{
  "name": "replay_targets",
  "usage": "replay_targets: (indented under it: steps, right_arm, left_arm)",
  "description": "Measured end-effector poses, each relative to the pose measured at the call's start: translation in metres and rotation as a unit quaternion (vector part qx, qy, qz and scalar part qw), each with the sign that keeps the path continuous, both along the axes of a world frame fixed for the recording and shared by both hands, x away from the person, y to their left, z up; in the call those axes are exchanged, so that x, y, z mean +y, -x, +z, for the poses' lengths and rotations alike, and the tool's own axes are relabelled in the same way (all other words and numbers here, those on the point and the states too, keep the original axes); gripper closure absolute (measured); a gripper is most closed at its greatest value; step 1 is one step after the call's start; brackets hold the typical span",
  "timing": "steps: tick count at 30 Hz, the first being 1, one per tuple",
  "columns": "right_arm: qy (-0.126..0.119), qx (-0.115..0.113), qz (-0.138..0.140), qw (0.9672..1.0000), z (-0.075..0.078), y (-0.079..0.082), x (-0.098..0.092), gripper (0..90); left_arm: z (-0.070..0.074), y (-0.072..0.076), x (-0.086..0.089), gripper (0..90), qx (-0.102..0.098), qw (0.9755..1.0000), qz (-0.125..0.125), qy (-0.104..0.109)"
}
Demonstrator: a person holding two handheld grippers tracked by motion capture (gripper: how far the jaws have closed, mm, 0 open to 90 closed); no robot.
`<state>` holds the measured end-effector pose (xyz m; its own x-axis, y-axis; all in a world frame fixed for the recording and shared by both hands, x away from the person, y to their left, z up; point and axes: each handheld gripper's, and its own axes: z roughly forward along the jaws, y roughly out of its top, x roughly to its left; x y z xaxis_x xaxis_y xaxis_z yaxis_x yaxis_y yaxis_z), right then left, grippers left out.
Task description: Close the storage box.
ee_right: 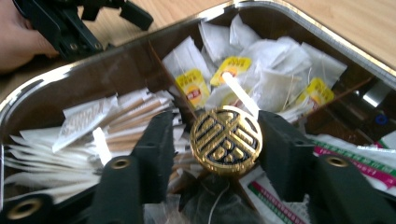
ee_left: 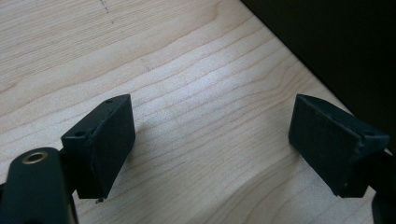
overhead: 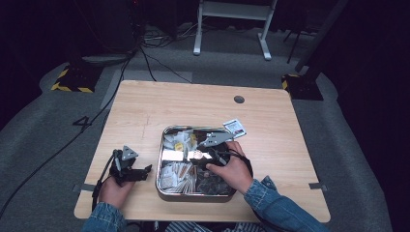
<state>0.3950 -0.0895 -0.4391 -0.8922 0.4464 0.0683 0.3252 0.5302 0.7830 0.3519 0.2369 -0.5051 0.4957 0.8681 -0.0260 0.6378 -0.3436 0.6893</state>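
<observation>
A round gold knob with an openwork pattern rises at the middle of a metal tray, where its dividers meet. My right gripper reaches into the tray with the knob between its jaws. The right pad lies at the knob's edge and a gap shows at the left pad, so the gripper is open. From the high view, the right gripper sits over the tray's centre. My left gripper rests on the wooden table left of the tray, open, with bare wood between its jaws.
The tray's compartments hold tea bags with yellow tags, white paper-wrapped sticks and flat sachets. One loose sachet lies on the table by the tray's far right corner. A round hole sits near the table's far edge.
</observation>
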Motion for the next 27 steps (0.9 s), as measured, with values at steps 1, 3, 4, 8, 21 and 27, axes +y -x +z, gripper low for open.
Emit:
replay_targets:
  steps: [1,3,4,8,21,27]
  right_arm:
    - [-0.004,0.000,0.001,1.0000,0.002,0.000,0.000,44.7]
    - [-0.008,0.000,0.002,1.0000,0.004,0.000,-0.001,44.2]
    - [-0.014,0.000,0.001,0.9999,0.007,-0.001,-0.002,43.5]
    - [-0.031,-0.002,-0.005,0.9995,0.019,-0.003,-0.010,42.1]
    - [-0.053,-0.021,-0.038,0.9976,0.048,-0.006,-0.054,40.8]
    - [-0.064,-0.026,-0.063,0.9956,0.055,-0.005,-0.088,40.4]
  left_arm:
    - [0.000,0.000,0.000,15.1,0.000,1.0000,0.000,0.000]
    - [0.000,0.000,0.000,15.0,-0.001,1.0000,0.000,0.000]
    - [0.000,0.000,0.000,15.1,-0.001,1.0000,0.002,0.001]
    - [0.000,0.000,0.000,15.1,-0.001,1.0000,0.002,0.001]
    - [0.000,0.001,0.000,15.1,-0.001,1.0000,0.002,0.000]
    - [0.000,0.002,0.001,15.1,-0.002,1.0000,0.001,0.000]
